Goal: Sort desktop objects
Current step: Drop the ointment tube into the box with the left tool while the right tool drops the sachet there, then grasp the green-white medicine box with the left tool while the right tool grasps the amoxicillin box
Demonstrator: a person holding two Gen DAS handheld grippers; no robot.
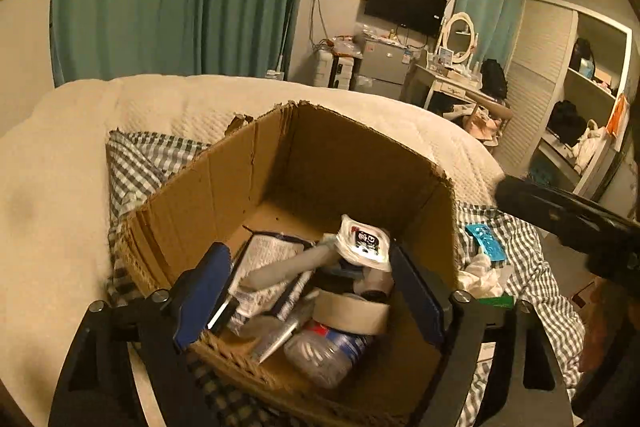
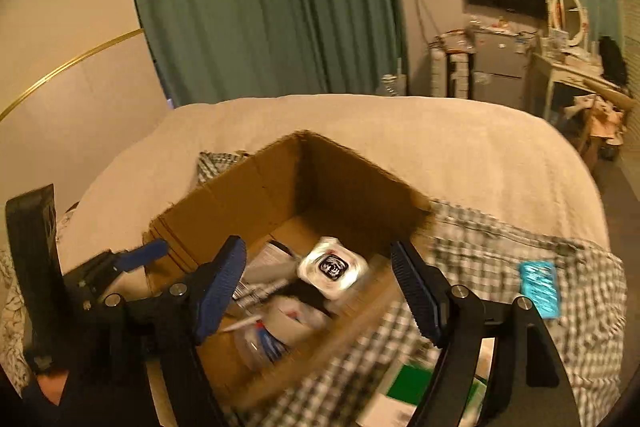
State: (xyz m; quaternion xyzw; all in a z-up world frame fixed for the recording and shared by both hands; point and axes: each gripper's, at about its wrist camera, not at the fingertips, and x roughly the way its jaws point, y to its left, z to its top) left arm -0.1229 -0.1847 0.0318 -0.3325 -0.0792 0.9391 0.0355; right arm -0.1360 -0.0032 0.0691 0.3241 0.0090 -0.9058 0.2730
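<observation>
**Two empty claws over the box; the teal card lies off to the right**

On the bed, at the left of the green-and-white checked cloth (image 1: 136,163), stands the open brown cardboard box (image 1: 224,179). Its floor already carries a heap: a white square packet with a black label (image 1: 363,242), a roll of beige masking tape (image 1: 352,311), a clear plastic jar with a blue label (image 1: 324,351) and some tubes and papers I cannot tell apart.

The left claw (image 1: 308,291) hangs over the box's near edge, its blue-padded fingers spread wide and holding nothing.

The right claw (image 2: 320,291) is also spread and empty, poised over the box's near right corner; the view is smeared by motion there.

Right of the box, out on the checked cloth, lies a flat teal rectangular card (image 2: 538,289), clear of the box wall. Its long axis runs roughly away from the camera, toward the far edge of the bed. Nearer the cloth's front edge sits a green-and-white flat packet (image 2: 412,385), and the left wrist view shows a crumpled white tissue (image 1: 482,273) just beside the card.

The card lies to the right of the right claw and is nearer that hand, so I judge the right arm the likely one for it, closing across its short width.
</observation>
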